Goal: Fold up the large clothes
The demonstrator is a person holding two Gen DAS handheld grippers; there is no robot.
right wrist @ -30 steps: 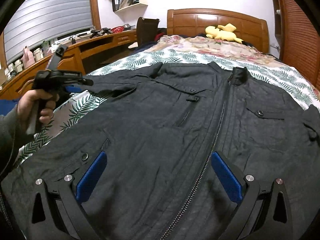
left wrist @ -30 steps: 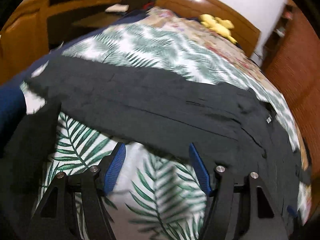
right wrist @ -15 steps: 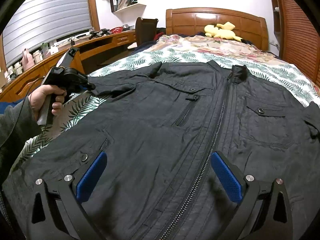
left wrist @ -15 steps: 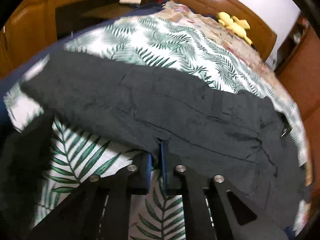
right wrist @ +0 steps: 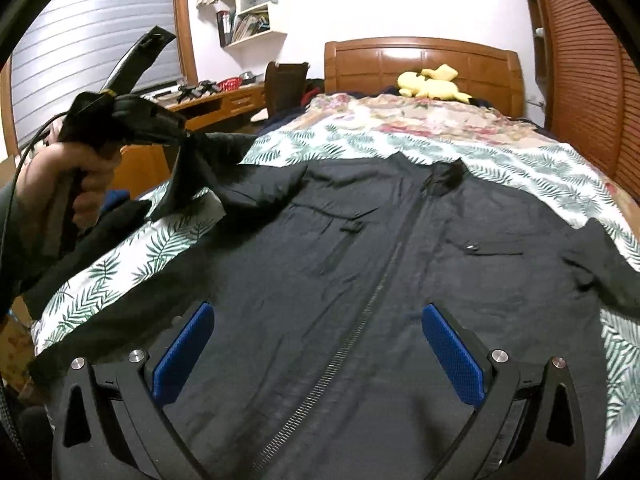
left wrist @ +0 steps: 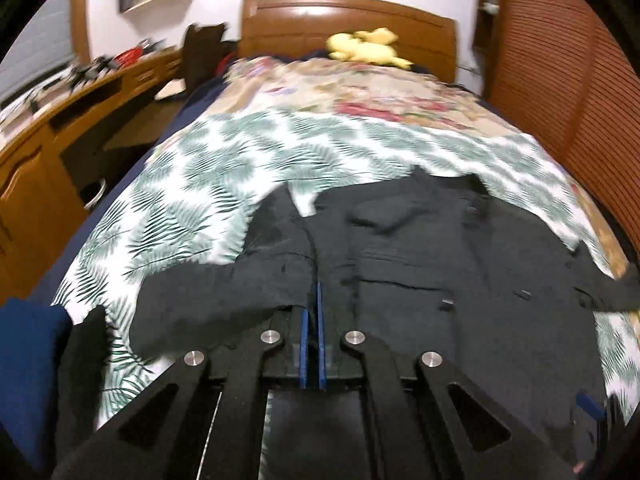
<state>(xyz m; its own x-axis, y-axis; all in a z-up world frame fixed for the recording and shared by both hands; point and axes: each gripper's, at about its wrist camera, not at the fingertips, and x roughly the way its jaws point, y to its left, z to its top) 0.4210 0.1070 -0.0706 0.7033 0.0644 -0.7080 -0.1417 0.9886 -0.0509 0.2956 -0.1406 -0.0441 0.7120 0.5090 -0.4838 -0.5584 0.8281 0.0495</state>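
Observation:
A large black zip-front jacket (right wrist: 360, 264) lies front up on a bed with a fern-print cover (right wrist: 360, 140). My left gripper (left wrist: 313, 300) is shut on the jacket's left sleeve (left wrist: 240, 292), with the cloth pinched between its blue pads. In the right wrist view that left gripper (right wrist: 184, 136), held by a hand (right wrist: 76, 176), carries the sleeve (right wrist: 224, 176) lifted off the bed. My right gripper (right wrist: 320, 340) hovers open above the jacket's lower front, its blue fingers (right wrist: 184, 352) either side of the zip (right wrist: 360, 320), holding nothing.
A wooden headboard (right wrist: 424, 64) with a yellow plush toy (right wrist: 432, 84) and a floral blanket (right wrist: 420, 116) are at the far end. A wooden desk (right wrist: 216, 104) runs along the left; slatted wardrobe doors (right wrist: 592, 80) stand to the right.
My left gripper shut on the sleeve's edge, then rose and swung toward the jacket's body, lifting the sleeve off the bed. My right gripper stayed open and rose slightly.

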